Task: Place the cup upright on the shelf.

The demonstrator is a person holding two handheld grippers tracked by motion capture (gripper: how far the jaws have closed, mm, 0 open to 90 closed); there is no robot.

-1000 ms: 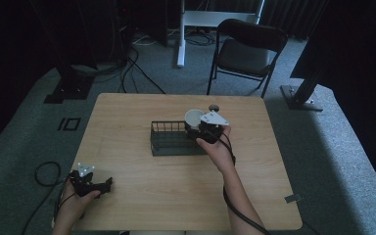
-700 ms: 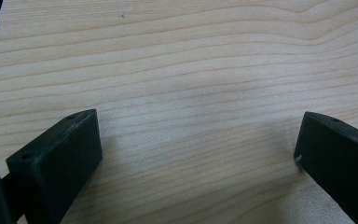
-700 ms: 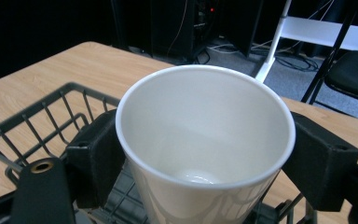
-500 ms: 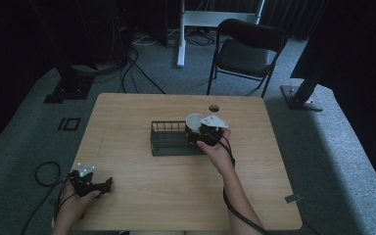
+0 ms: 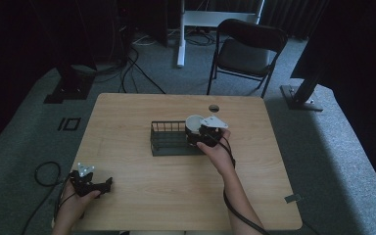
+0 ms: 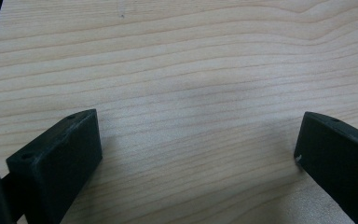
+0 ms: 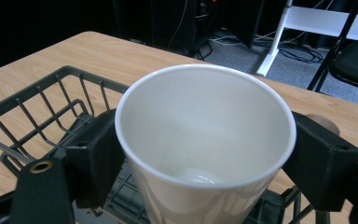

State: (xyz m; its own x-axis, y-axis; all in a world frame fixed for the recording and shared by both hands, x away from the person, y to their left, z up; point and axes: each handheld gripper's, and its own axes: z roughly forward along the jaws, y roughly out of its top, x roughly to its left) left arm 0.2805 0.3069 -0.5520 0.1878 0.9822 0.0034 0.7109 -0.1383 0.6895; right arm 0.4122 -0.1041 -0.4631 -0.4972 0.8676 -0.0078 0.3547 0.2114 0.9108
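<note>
Right now we hold a white paper cup [image 7: 205, 149] in our right gripper [image 5: 196, 133], its two black jaws pressed against the cup's opposite sides just below the rim, as the right gripper view shows. We keep the cup upright, its mouth open upward and its inside bare. It sits over the right end of a dark wire basket [image 5: 169, 139], which stands on the wooden table [image 5: 142, 191] a little beyond its middle, nearer the far edge than the near one; whether the cup's base touches the basket floor we cannot tell. From the high view our right hand [image 5: 215, 149] reaches in from the near edge toward the basket's right end, with the grey plate on top of the gripper. Our left gripper [image 5: 100, 186] rests low at the table's near left corner, well apart from the basket, and in the left gripper view its jaws stand wide apart with bare wood grain between them, grasping nothing.
</note>
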